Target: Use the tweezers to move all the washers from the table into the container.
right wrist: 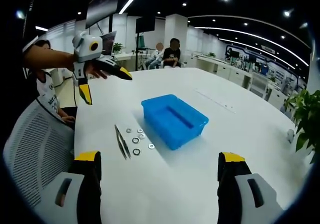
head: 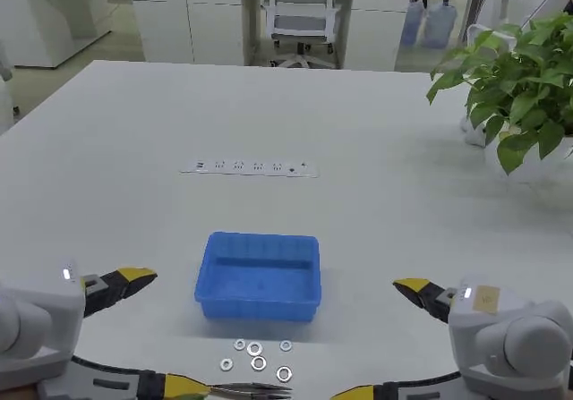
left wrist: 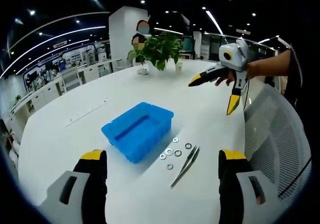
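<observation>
Both claws spread and empty above the white counter (head: 376,123); tweezers not picked up.

Your left claw (head: 179,333) and right claw (head: 365,339) hang apart on either side of the work, each with its yellow-tipped jaws wide open and gripping nothing. The shallow blue plastic container (head: 258,306) sits between them. The small silver metal washers (head: 259,363), six by count, lie loose on the counter just in front of its near wall. The slim metal tweezers (head: 255,388) lie flat on the counter right beside the washers, on your side of them. Farther back are a white power strip (head: 251,167) and, at right, a leafy green potted plant (head: 519,78).
</observation>
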A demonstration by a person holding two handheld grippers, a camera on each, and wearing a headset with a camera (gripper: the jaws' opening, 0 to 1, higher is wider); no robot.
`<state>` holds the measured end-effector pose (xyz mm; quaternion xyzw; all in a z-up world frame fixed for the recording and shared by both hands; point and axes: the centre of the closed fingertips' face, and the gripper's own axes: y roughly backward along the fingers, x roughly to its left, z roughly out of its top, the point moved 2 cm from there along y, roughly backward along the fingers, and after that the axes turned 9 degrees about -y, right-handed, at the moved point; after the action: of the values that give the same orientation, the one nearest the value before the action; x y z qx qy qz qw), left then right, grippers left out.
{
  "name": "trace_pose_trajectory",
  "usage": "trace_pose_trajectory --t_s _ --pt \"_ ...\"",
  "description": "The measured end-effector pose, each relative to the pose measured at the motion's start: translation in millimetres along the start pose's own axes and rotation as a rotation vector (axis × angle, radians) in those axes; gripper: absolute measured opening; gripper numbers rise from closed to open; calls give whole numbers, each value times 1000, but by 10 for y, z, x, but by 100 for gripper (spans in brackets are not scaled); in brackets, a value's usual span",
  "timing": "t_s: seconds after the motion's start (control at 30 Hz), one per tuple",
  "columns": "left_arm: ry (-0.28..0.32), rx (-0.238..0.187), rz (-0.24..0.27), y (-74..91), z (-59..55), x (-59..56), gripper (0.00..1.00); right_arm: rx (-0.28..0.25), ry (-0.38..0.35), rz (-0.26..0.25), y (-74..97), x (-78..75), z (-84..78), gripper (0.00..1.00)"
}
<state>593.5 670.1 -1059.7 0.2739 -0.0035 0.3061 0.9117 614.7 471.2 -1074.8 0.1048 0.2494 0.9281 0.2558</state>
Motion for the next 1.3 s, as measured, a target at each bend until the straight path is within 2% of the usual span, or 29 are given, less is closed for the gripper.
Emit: trace_pose_trajectory --t_s 1.3 --pt "-4 4 -5 35 7 -20 98 -1 -1 4 29 -15 -2 98"
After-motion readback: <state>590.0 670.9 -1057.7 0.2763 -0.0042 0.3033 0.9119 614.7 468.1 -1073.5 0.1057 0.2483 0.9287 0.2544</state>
